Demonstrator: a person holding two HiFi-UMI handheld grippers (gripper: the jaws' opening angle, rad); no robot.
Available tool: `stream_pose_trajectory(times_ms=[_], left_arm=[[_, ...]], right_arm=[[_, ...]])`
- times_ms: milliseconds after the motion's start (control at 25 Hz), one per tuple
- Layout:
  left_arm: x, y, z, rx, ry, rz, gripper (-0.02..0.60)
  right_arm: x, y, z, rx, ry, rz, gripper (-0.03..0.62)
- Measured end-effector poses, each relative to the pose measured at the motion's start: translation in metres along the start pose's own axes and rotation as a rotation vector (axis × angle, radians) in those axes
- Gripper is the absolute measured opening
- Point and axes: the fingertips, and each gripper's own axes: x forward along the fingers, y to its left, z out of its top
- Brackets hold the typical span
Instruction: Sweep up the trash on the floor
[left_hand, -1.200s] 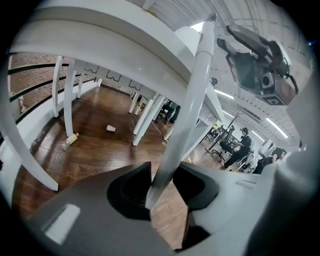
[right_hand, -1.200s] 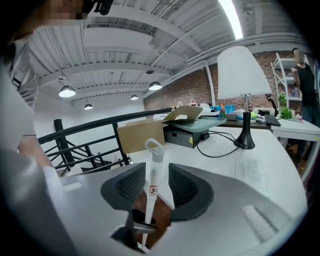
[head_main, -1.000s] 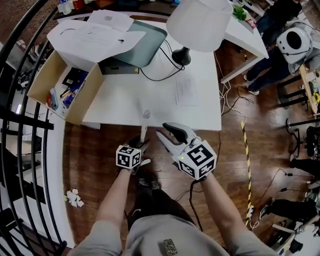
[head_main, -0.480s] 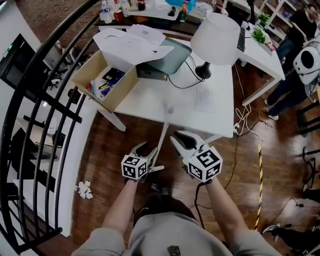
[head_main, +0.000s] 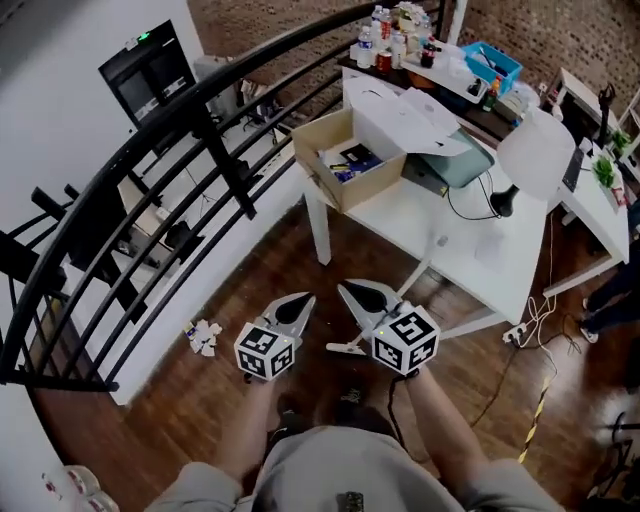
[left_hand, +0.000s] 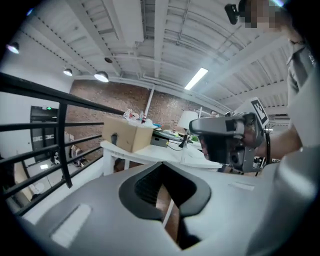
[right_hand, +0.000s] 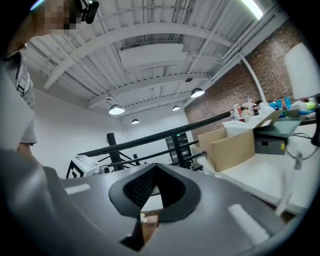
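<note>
The trash (head_main: 203, 337) is a small heap of crumpled white paper on the wood floor, against the white ledge under the railing. It lies left of and slightly below my left gripper (head_main: 303, 298). Both grippers hang in the air in front of the person, pointing towards the white table (head_main: 470, 255). The left gripper (left_hand: 161, 165) has just been closing and is shut with nothing between its jaws. The right gripper (head_main: 347, 289) (right_hand: 156, 166) has also just closed on nothing. In the left gripper view the right gripper (left_hand: 225, 140) shows alongside.
A black railing (head_main: 150, 200) runs along the left over a drop. The white table carries an open cardboard box (head_main: 340, 165), a lamp (head_main: 535, 160) and a grey case (head_main: 455, 165). Cables and a yellow-black strip (head_main: 535, 420) lie on the floor at right.
Both grippers have risen and their jaws have shut. The head view has swung from straight down over the table to the railing side, so the trash now sits nearer the left gripper.
</note>
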Motion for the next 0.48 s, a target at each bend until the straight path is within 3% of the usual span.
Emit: stream_pose_trajectory(times_ms=[160, 480], left_arm=[[-0.099, 0.03, 0.031, 0.011, -0.104, 0.105, 0.005], [-0.306, 0.077, 0.039, 0.001, -0.227, 0.281, 0.005]], right_arm=[[0.053, 0.089, 0.009, -0.04, -0.02, 0.151, 0.0], [0.122, 0.277, -0.004, -0.132, -0.018, 0.299, 0.0]])
